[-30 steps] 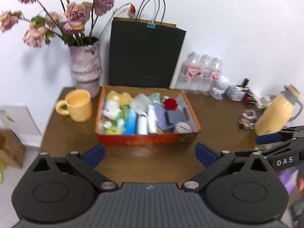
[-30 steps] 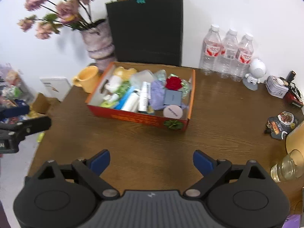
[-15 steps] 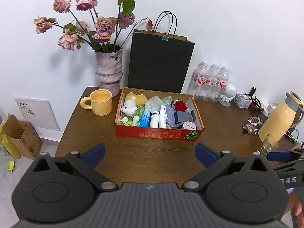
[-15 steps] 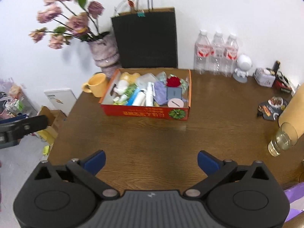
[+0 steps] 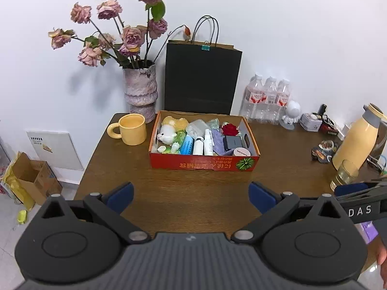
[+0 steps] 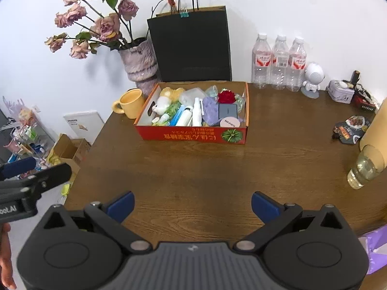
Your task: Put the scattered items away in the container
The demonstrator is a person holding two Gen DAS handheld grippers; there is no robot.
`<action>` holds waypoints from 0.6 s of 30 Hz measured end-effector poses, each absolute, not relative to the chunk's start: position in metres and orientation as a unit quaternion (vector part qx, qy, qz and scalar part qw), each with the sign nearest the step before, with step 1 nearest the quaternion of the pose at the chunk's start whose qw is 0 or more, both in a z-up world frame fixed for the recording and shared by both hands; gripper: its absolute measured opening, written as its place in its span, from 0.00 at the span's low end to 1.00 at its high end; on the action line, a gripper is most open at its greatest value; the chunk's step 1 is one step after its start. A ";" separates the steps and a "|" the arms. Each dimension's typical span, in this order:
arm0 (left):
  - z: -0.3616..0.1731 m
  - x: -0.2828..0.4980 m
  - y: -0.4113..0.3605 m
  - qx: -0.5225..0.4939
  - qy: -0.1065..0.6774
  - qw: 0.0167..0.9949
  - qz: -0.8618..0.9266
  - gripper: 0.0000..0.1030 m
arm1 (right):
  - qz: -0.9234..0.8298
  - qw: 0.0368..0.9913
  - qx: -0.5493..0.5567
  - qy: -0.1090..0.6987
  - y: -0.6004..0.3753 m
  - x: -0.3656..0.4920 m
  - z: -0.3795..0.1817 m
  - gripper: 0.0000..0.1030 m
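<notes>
Container filled, both grippers wide

Container (image 5: 204,163), an orange box of small items, sits toward the bench's (image 6: 217,169) back edge beside a yellow mug (image 5: 133,132). Left gripper (image 5: 191,194) and right gripper (image 6: 192,204) hover near the front edge, spread wide, holding nothing.

I had bare wooden table (image 6: 193,169) between my position and the red box (image 6: 193,135). A yellow mug (image 6: 131,102) crowded its left side, a black bag (image 6: 193,48) its back, a glass (image 6: 365,166) stood far right.
</notes>
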State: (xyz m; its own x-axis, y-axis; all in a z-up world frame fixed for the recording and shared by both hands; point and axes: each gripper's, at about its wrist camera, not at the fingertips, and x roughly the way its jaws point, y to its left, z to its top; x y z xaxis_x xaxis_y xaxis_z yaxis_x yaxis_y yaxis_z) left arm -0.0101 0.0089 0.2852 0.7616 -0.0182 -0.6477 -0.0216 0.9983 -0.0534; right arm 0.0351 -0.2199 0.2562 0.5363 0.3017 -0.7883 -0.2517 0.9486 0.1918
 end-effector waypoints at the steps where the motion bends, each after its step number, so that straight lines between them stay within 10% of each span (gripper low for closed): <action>1: 0.283 -0.010 0.010 -0.030 0.349 0.937 -0.001 1.00 | 0.161 0.875 0.031 0.455 -0.220 0.036 0.253 1.00; 18: 0.188 0.001 0.020 -0.035 0.335 0.942 0.003 1.00 | 0.153 0.890 0.055 0.426 -0.217 0.046 0.156 1.00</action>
